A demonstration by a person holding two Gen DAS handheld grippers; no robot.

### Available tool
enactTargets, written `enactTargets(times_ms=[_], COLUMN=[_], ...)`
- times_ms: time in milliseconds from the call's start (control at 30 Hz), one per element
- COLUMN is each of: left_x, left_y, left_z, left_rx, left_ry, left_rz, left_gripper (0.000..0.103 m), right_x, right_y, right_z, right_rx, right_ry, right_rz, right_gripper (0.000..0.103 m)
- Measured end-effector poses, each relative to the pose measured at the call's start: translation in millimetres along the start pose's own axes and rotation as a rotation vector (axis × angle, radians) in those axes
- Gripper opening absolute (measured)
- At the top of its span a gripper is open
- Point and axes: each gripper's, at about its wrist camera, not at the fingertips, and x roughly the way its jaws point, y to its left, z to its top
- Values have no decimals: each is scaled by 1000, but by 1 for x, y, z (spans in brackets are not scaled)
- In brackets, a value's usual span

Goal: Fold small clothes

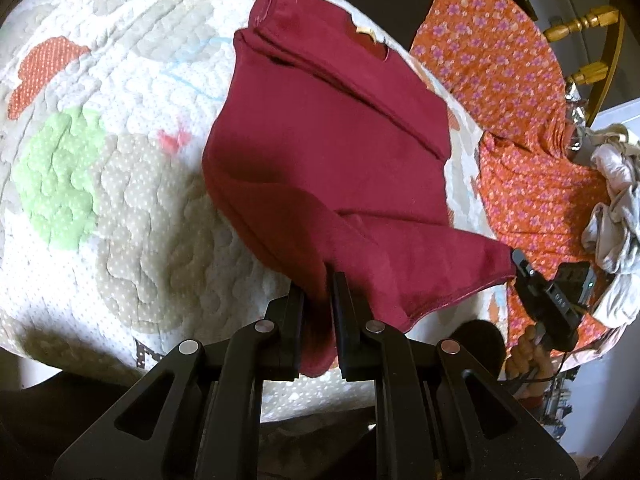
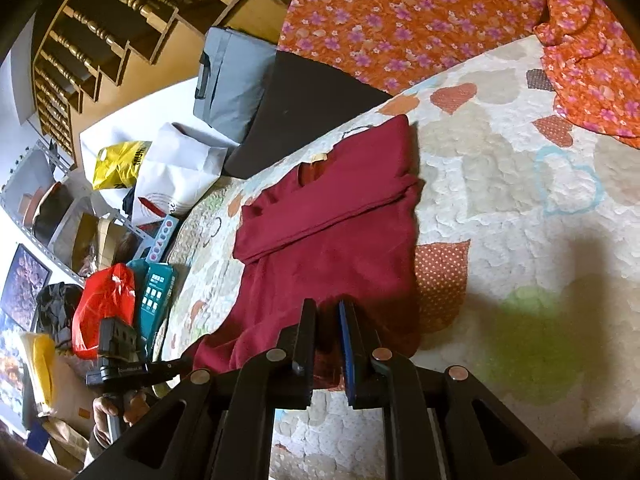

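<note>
A dark red shirt (image 1: 332, 136) lies partly folded on a quilted bedspread (image 1: 132, 184), with its sleeves tucked in and its collar at the far end. My left gripper (image 1: 318, 280) is shut on one corner of the shirt's hem and lifts it. My right gripper (image 2: 326, 308) is shut on the other hem corner of the red shirt (image 2: 332, 216). In the left wrist view the right gripper (image 1: 516, 260) shows at the right, pinching the stretched hem. In the right wrist view the left gripper (image 2: 188, 362) shows at the lower left.
An orange flowered garment (image 1: 516, 92) lies to the right of the shirt, with pale grey clothes (image 1: 616, 216) beside it. The flowered cloth (image 2: 400, 12) also covers the far bed. Bags, boxes and shelves (image 2: 120, 208) crowd the floor by a wooden staircase (image 2: 100, 32).
</note>
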Motion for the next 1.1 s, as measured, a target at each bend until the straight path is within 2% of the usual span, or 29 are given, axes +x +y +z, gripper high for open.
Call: enactTargets(times_ms=[167,467,633,833,900,1100], left_x=[7,14,21,34,38,43], left_y=[1,1,2,7,7,10], left_z=[-4,-6,-7,-7,-7,-9], left_rx=[0,3,-1,-42,-46,-59], left_ry=[20,40,57,93,101,112], left_rz=[21,46,61,99,111,123], left_gripper=[12,12,12,12,12,12], right_x=[8,32,46,58,62,64], right_y=[-2,-26,-28,-35,-33,-26], right_z=[-5,-31,-51,-66,-70,-73], right_rx=[6,119,162,245,243,228], right_ry=[38,203,276,301,327,306], right_rz=[-2,-18,40,98,89,96], right_gripper=[10,11,13,13,14,25])
